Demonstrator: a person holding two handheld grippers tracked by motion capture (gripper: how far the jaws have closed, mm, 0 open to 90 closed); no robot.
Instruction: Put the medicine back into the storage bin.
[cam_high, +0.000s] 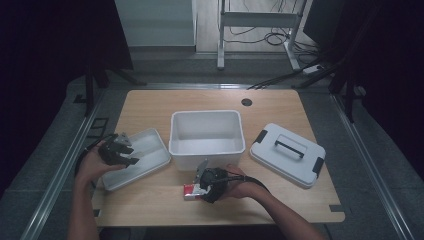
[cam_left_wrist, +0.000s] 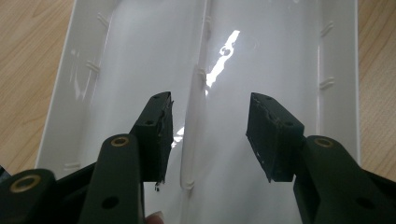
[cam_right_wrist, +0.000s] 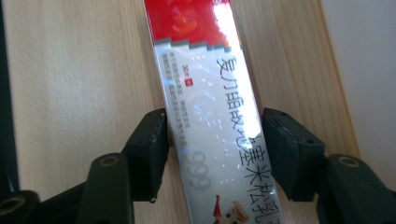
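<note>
A long red and silver carton (cam_right_wrist: 205, 70) with printed characters lies flat on the wooden table, near the front edge (cam_high: 190, 192). My right gripper (cam_right_wrist: 215, 149) straddles it crosswise, its two black pads set against the carton's long sides; from above, the right gripper (cam_high: 201, 188) sits over the carton's right end. My left gripper (cam_left_wrist: 210, 135) hangs open over a shallow white tray (cam_left_wrist: 116, 46) with nothing between its jaws. In the high view the left gripper (cam_high: 130, 149) is over the near left part of that tray (cam_high: 152, 142).
A deep white bin (cam_high: 207, 149) stands mid-table, just behind the right hand. Its grey-white lid (cam_high: 287, 155) with a handle lies to the right. A small round hole (cam_high: 246, 102) marks the table's far side. Bare wood lies in front of the lid.
</note>
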